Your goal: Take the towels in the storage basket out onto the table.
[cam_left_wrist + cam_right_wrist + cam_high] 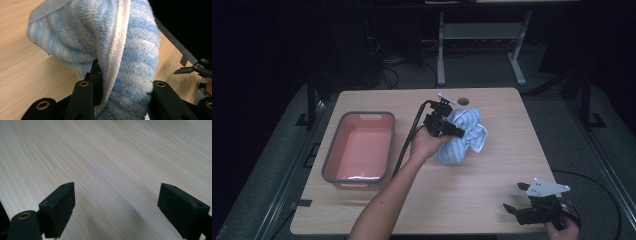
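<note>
My left tongs (451, 127) clamped on blue-striped towel (464, 135), bunched at tabletop (472, 185) centre-far. My right tongs (517, 197) spread apart, holding nothing, hovering over near-right corner, well apart from towel. Pink basin (360, 147) left. Light wood surface; room dark.

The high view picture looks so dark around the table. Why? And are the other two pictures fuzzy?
In the high view, light falls on the table while the room behind stays nearly black, and the pink bin shows a small bright glare near its front. In the left gripper view the towel is close and sharp, the far edge softer. In the right gripper view the right claw looks slightly soft, the wood grain clearer.
</note>
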A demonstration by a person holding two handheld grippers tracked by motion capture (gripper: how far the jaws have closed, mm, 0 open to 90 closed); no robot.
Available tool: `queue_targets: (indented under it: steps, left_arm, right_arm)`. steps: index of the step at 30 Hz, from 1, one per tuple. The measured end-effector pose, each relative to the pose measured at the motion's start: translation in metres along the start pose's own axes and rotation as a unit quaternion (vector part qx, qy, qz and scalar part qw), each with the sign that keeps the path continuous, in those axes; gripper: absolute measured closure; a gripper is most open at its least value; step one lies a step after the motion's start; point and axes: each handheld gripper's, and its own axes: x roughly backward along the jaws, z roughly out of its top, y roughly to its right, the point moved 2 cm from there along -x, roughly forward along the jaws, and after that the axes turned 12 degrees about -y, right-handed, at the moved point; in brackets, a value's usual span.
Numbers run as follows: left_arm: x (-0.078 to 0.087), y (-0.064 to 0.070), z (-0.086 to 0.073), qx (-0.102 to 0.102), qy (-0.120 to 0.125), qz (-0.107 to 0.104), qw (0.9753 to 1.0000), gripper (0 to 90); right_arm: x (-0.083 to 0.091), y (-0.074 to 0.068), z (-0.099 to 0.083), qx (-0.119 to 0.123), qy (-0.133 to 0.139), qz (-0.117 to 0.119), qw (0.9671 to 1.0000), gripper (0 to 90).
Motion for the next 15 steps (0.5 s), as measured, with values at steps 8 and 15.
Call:
queue_targets:
  steps: [8,15]
  left_arm:
    - [-0.014,-0.003,-0.001,0.006,-0.004,-0.007,0.9999,67.6]
    - [-0.031,-0.003,-0.003,0.011,-0.014,-0.008,0.9998,67.5]
  right_arm:
    - [0.001,0.000,0.001,0.004,0.002,-0.002,1.0000,13.8]
    - [0.001,0.001,0.000,0.004,0.004,-0.004,1.0000,13.8]
